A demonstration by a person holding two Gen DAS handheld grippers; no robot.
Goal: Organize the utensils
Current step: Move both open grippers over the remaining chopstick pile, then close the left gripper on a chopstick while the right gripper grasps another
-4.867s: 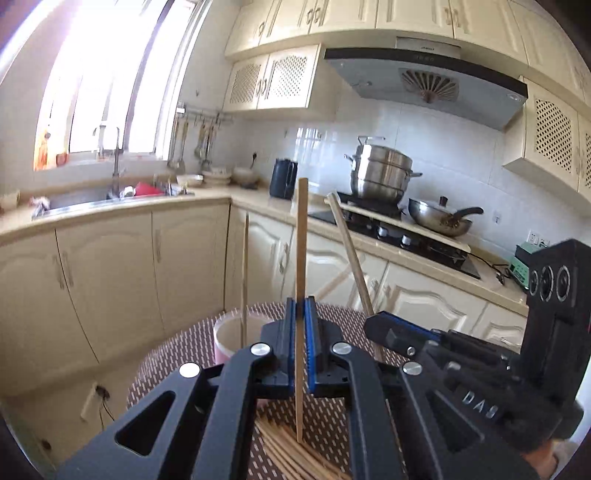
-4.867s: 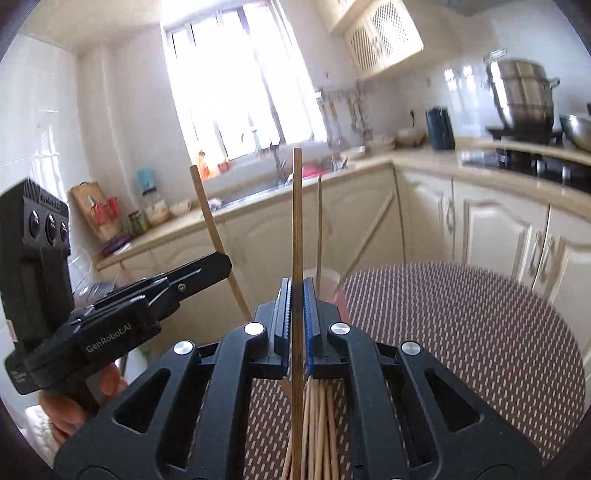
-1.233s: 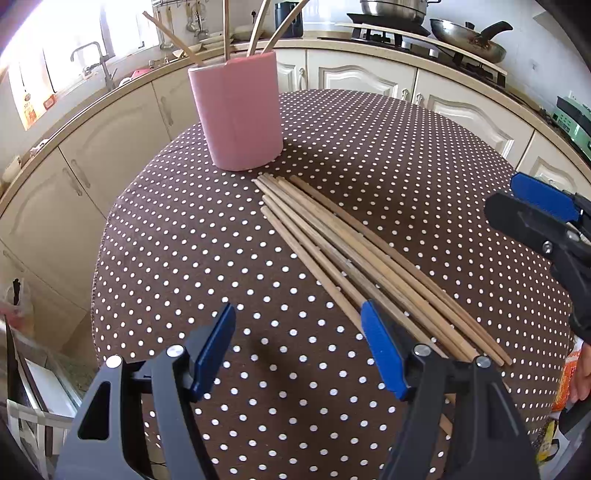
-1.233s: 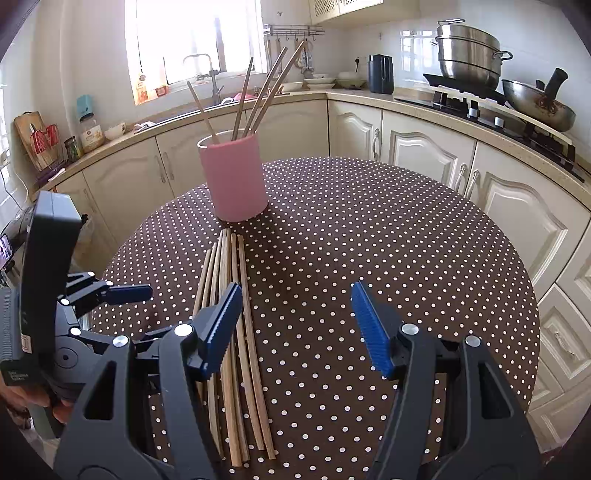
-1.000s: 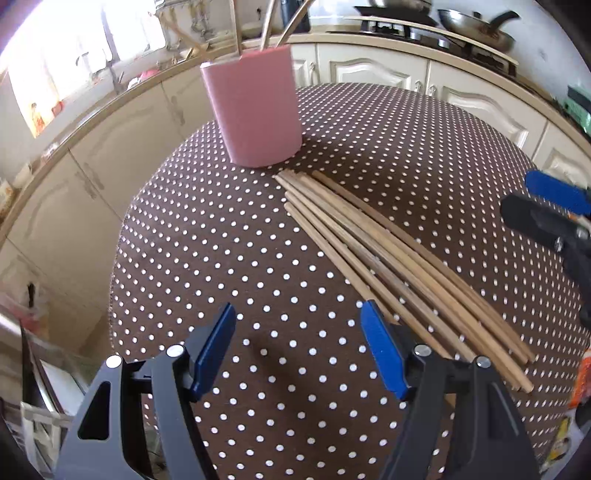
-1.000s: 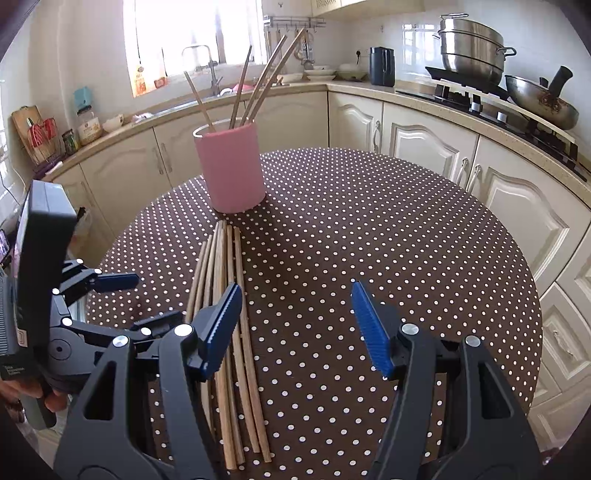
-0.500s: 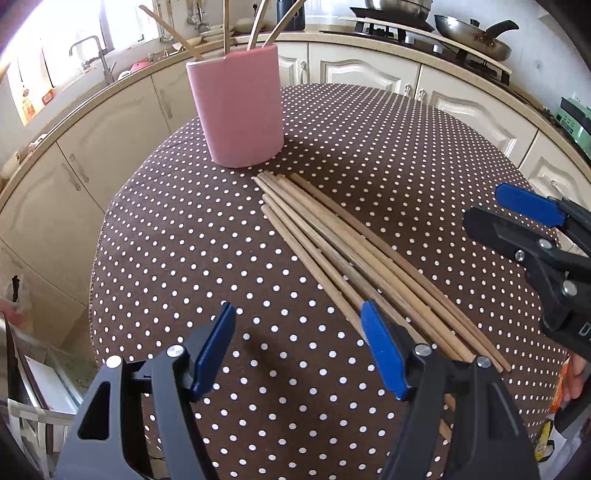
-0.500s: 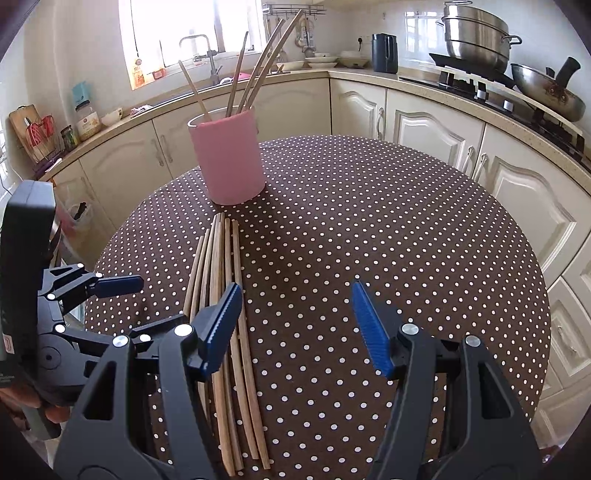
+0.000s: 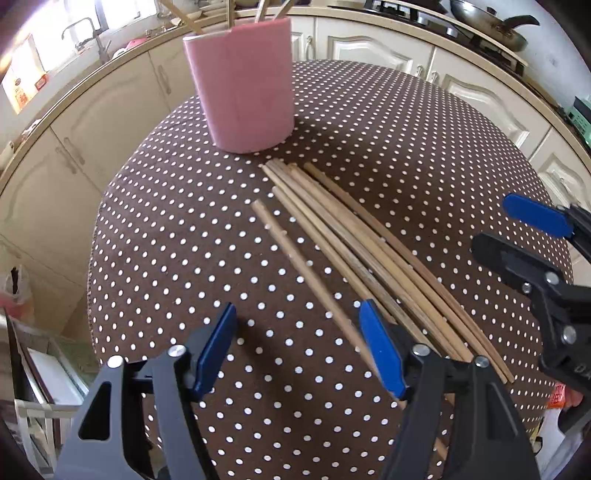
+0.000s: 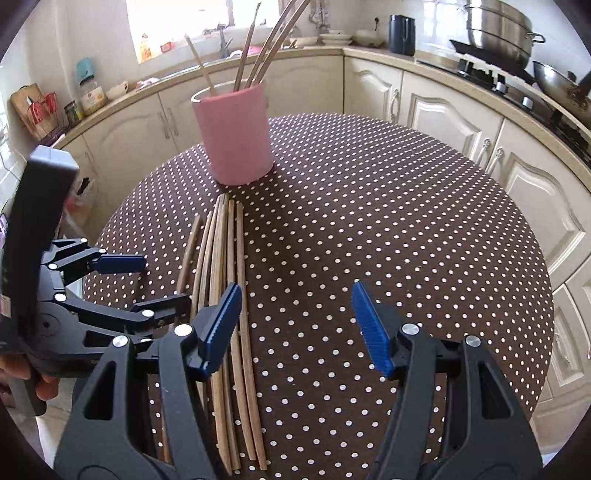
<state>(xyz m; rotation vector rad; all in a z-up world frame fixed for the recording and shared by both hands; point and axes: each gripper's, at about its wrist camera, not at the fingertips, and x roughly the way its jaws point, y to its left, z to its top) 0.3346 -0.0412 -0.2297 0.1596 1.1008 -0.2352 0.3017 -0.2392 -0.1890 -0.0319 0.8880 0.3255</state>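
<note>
A pink holder [image 9: 247, 85] [image 10: 236, 136] with several chopsticks standing in it sits at the far side of the round polka-dot table [image 9: 166, 240] [image 10: 369, 203]. A bundle of wooden chopsticks [image 9: 369, 240] [image 10: 225, 277] lies flat in front of it. One chopstick [image 9: 295, 258] [image 10: 188, 251] lies a little apart on the bundle's left. My left gripper [image 9: 297, 314] [image 10: 147, 282] hovers over that stick's near end. Its jaws are closing, the stick lies between them untouched, close to the right pad. My right gripper [image 10: 295, 295] [image 9: 517, 236] stands open over bare cloth, its left finger above the bundle's right edge.
Cream cabinets curve around the table on all far sides. A stove with a wok [image 9: 491, 22] and a steel pot [image 10: 495, 37] is at the back right, a sink and window at the back left. A hand [image 10: 22, 369] holds the left gripper.
One chopstick now lies apart from the bundle on its left side. The left gripper has shifted toward the sticks and its jaws have narrowed slightly. The right gripper has edged toward the bundle.
</note>
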